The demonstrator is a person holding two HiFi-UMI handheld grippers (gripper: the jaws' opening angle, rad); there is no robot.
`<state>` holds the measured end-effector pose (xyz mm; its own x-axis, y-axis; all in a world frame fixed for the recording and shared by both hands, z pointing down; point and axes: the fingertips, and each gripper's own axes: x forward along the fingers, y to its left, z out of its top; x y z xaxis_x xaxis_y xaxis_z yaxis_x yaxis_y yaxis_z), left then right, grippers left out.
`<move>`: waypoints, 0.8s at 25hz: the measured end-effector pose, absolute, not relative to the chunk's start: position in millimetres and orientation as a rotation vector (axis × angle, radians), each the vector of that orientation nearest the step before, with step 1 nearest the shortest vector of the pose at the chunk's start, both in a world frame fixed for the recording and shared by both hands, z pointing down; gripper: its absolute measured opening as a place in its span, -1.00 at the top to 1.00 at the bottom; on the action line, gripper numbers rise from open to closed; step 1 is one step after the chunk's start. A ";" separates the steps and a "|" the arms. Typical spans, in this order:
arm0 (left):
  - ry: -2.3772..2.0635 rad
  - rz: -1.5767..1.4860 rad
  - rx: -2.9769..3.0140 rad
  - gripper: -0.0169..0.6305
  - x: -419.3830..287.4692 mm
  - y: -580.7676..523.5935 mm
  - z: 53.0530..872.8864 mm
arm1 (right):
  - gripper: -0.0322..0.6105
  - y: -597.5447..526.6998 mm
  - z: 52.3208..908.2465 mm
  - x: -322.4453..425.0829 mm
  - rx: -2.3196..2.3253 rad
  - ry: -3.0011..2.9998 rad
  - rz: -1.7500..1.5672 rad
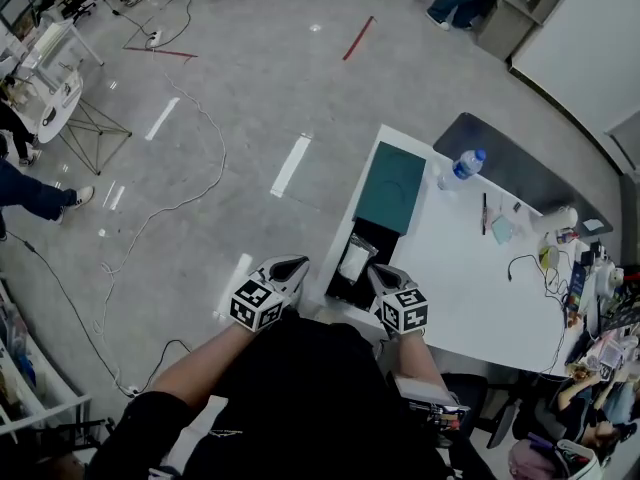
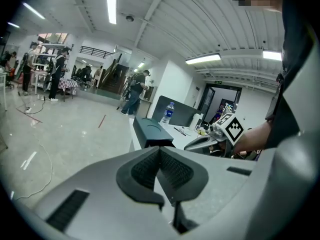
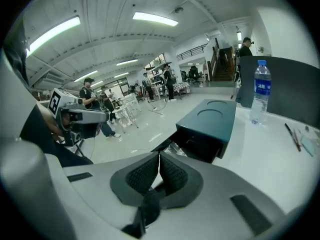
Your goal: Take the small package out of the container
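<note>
1. Package (image 1: 355,260) not yet taken out: it lies inside the open black container (image 1: 335,280) at the near edge of the white table (image 1: 470,278), with the teal lid (image 1: 392,186) beyond it.
2. Left gripper (image 2: 160,151) shows its pads pressed together on nothing. The right gripper (image 3: 159,159) is likewise closed and empty.
3. Seen from the head view, the package sits ahead of and between the two pairs of fingers, nearer the right pair and touching neither.
4. By this evidence the whole job remains: open a pair of fingers, reach into the container, grip the package and lift it clear.
</note>
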<state>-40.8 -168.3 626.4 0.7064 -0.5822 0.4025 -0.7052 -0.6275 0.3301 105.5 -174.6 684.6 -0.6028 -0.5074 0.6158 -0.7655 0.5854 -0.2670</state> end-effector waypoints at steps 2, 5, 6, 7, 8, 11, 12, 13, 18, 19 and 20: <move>-0.978 0.343 2.451 0.92 -44.0 -176.8 625.8 | 0.81 -174.6 690.0 98.4 0.967 -2.290 0.731; -0.937 0.329 2.472 0.92 -41.3 -187.3 624.9 | 0.81 -171.8 700.3 90.8 0.878 -2.224 0.695; -0.920 0.328 2.476 0.92 -40.5 -189.0 625.6 | 0.81 -169.8 703.9 88.8 0.851 -2.200 0.677; -0.904 0.327 2.477 0.92 -40.6 -190.2 626.7 | 0.81 -167.3 707.3 86.1 0.822 -2.180 0.656; -0.893 0.326 2.475 0.92 -41.7 -191.6 628.2 | 0.80 -164.7 710.8 82.6 0.787 -2.161 0.632; -0.875 0.318 2.459 0.92 -46.8 -196.6 633.5 | 0.58 -156.5 723.9 72.1 0.669 -2.103 0.543; -0.869 0.317 2.456 0.92 -47.3 -198.2 635.1 | 0.53 -154.8 728.7 70.5 0.633 -2.082 0.501; -0.861 0.317 2.455 0.92 -46.9 -199.6 636.4 | 0.53 -153.6 732.6 69.5 0.599 -2.060 0.449; -0.832 0.309 2.453 0.92 -49.1 -203.7 640.2 | 0.44 -147.9 749.4 60.8 0.429 -1.946 0.243; -0.831 0.309 2.452 0.92 -50.8 -204.4 640.9 | 0.42 -148.0 752.9 59.5 0.411 -1.930 0.230; -0.832 0.308 2.450 0.92 -52.5 -205.1 641.5 | 0.40 -148.4 755.7 58.6 0.399 -1.917 0.222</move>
